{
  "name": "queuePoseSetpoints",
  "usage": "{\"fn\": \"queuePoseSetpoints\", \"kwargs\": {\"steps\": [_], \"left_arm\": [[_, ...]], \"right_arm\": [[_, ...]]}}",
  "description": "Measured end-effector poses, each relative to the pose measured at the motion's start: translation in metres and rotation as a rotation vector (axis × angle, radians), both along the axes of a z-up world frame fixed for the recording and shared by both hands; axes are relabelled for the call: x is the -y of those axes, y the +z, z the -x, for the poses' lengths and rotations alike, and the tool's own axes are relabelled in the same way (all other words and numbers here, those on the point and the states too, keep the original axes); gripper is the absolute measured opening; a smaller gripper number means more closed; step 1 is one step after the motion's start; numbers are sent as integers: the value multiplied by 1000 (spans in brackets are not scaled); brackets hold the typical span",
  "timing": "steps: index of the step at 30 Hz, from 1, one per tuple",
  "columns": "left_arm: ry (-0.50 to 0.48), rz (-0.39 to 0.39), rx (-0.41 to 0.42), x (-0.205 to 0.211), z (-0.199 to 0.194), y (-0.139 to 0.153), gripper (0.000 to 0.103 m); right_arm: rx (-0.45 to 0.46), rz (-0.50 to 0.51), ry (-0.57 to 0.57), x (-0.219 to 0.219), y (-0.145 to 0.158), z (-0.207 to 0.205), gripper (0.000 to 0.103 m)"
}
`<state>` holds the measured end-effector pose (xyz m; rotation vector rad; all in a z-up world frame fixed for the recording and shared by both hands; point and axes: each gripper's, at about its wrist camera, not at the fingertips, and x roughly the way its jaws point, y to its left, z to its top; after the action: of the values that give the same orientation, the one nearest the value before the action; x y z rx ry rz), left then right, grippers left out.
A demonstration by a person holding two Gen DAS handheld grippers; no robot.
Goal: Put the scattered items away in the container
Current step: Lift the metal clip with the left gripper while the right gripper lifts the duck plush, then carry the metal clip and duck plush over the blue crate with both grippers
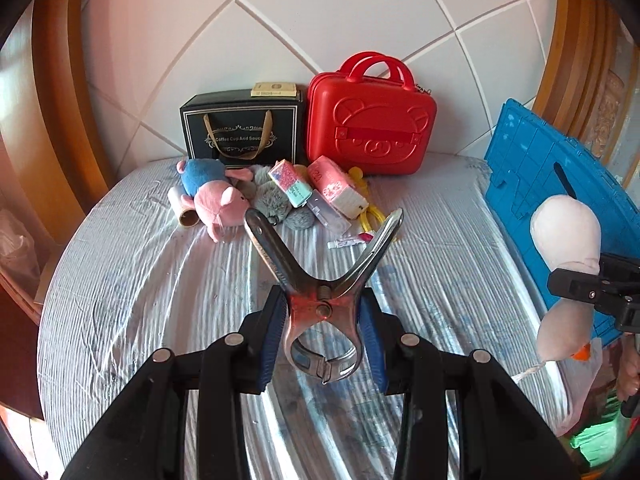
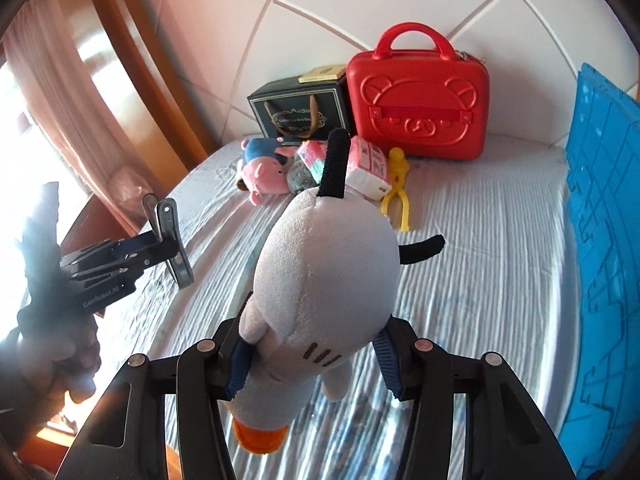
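Observation:
My left gripper point(image 1: 322, 336) is shut on a large metal clamp point(image 1: 320, 264) and holds it above the bed; it also shows in the right wrist view point(image 2: 168, 236). My right gripper point(image 2: 312, 364) is shut on a white plush dog point(image 2: 320, 280) with black ears, held next to the blue crate point(image 2: 600, 260); the dog also shows in the left wrist view point(image 1: 564, 276). A pile lies at the far end: a pink and blue pig plush point(image 1: 212, 196), a grey plush point(image 1: 272, 204), tissue packs point(image 1: 340, 188) and a yellow plastic clip point(image 2: 394, 192).
A red bear suitcase point(image 1: 370, 128) and a black gift box point(image 1: 240, 128) stand against the tiled wall. The blue crate point(image 1: 560, 208) stands at the bed's right side. A small tube point(image 1: 348, 242) and a paper roll point(image 1: 182, 210) lie on the striped sheet point(image 1: 160, 300).

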<state>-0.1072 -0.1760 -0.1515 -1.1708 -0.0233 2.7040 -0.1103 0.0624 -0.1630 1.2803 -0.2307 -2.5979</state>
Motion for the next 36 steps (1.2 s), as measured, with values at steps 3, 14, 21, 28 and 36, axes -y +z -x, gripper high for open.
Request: {"fn": "queuePoseSetpoints", "kwargs": {"steps": [3,14,21,28,36], "left_arm": [[-7,11,-27,-13,-10,19,36],[1,35,-105,-56,-30,81,36],[-7,51,-133,-91,-35,111,36],[-17,104,-175,-139,-40,141,36],[-80,123,-233,-204,-42,173,36]], "right_arm": [[-20,-10,4,-9,16,-9,51],[-126,-2,28,-45,77,-43,51],[-174,1,17,-76,111,-67,51],[-226,9,0,-113,139,-89,52],[-256,29,-27,-157,161,-106,52]]}}
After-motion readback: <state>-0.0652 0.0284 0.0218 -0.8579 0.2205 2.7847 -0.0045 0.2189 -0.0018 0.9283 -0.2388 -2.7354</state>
